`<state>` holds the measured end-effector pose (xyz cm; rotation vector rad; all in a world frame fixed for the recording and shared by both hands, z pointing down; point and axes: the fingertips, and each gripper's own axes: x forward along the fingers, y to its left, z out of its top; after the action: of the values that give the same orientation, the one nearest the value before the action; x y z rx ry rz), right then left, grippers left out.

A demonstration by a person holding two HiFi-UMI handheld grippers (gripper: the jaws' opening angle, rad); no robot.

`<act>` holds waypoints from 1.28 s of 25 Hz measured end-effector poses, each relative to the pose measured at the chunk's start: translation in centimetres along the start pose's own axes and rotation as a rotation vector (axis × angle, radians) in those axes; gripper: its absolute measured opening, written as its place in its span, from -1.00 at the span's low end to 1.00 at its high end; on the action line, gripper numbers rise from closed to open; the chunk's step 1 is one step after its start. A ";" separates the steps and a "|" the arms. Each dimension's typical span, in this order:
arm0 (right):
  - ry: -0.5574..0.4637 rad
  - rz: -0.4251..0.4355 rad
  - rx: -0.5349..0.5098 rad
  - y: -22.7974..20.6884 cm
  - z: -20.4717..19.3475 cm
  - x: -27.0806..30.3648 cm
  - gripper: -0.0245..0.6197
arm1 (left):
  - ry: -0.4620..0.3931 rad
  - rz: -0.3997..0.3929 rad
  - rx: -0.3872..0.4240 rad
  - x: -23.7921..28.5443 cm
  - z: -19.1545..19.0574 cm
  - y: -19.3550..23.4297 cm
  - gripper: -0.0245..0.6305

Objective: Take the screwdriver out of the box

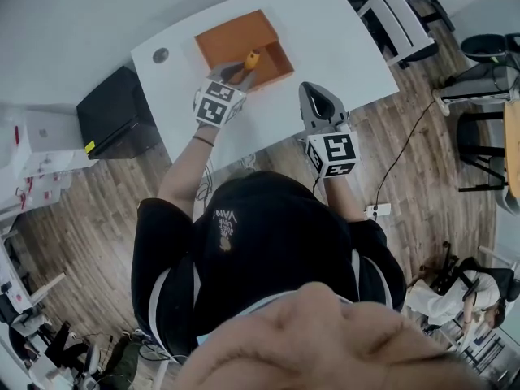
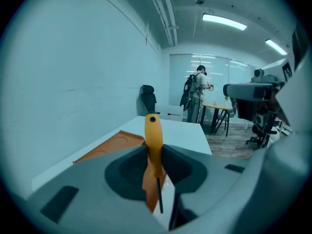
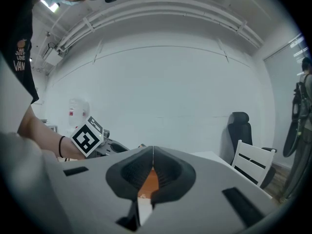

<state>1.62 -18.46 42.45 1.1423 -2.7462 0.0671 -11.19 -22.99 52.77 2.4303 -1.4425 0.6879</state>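
My left gripper (image 2: 155, 155) clamps the orange-handled metal screwdriver (image 2: 153, 130) at upper centre, over the open orange box (image 1: 230, 45); my right gripper's (image 3: 153, 152) jaws are pressed together, empty.

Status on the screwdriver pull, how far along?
Done: left claw is clamped on the orange-handled screwdriver. In hand: it hangs above the open orange box, shaft free. Left: carry it clear of the box; right claw is shut, empty.

One screwdriver (image 2: 154, 145), one orange box (image 1: 231, 39), one white table (image 1: 333, 23), two grippers: left gripper (image 1: 244, 71), right gripper (image 1: 314, 89).
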 end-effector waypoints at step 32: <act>-0.038 0.084 -0.056 3.0 1.1 -3.1 -0.89 | -0.234 0.140 -0.102 -11.9 1.3 -4.0 -0.62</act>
<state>1.44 -14.28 40.90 1.0247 -2.8098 -0.0212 -12.14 -12.52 45.83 2.4128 -1.7045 0.3543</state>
